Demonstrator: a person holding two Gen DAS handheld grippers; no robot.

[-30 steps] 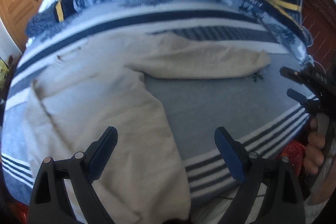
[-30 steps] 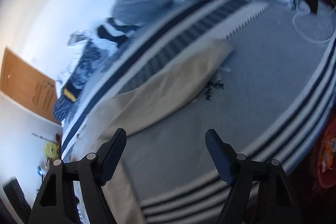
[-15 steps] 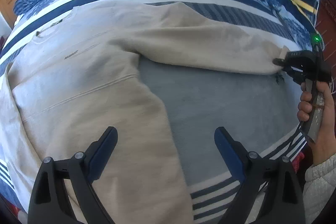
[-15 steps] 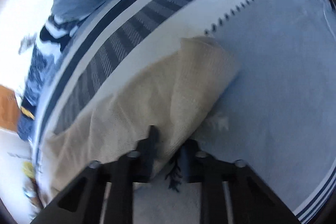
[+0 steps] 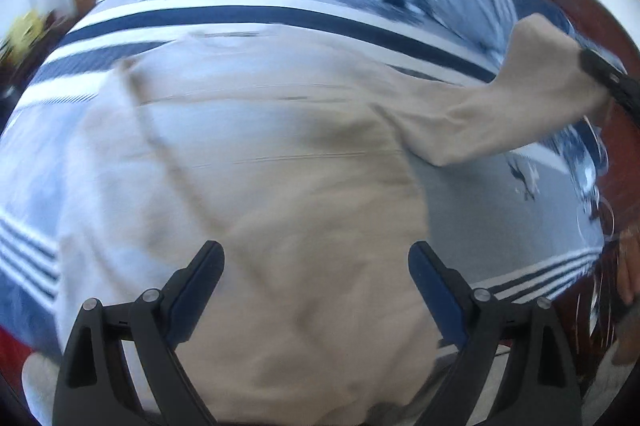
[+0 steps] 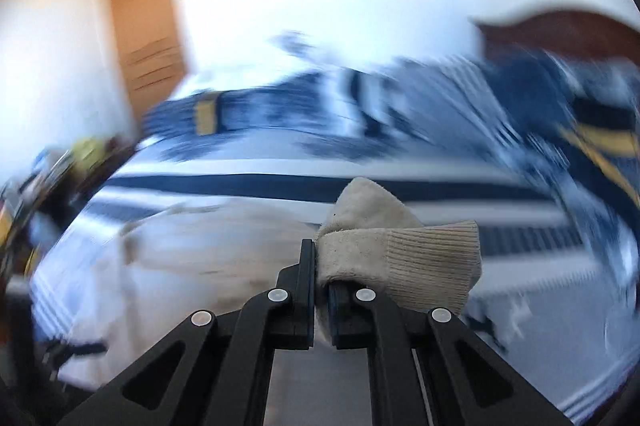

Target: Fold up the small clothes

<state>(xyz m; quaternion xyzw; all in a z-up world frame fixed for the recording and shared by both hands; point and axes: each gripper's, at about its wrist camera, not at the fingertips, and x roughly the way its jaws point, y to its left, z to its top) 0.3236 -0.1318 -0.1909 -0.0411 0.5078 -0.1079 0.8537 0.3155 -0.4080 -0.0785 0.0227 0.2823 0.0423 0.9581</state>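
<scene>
A beige sweater (image 5: 280, 186) lies spread on the striped bed. My left gripper (image 5: 316, 266) is open and empty, hovering over the sweater's lower body. My right gripper (image 6: 320, 266) is shut on the ribbed cuff (image 6: 420, 258) of the sweater's right sleeve. In the left wrist view that sleeve (image 5: 500, 114) is lifted off the bed and stretched up to the right, where the right gripper (image 5: 600, 74) holds its end. The rest of the sweater (image 6: 192, 246) lies blurred below in the right wrist view.
The bed has a blue and white striped cover (image 5: 500, 226). Pillows and bundled bedding (image 6: 520, 98) lie at the far side. A dark wooden headboard (image 6: 560, 30) stands at the right, a wooden door (image 6: 144, 42) at the left. The bed's near edge is just below me.
My right gripper closed on the sleeve cuff and lifted it off the bed, up and toward the sweater's body. My left gripper moved over the sweater's body, still open.
</scene>
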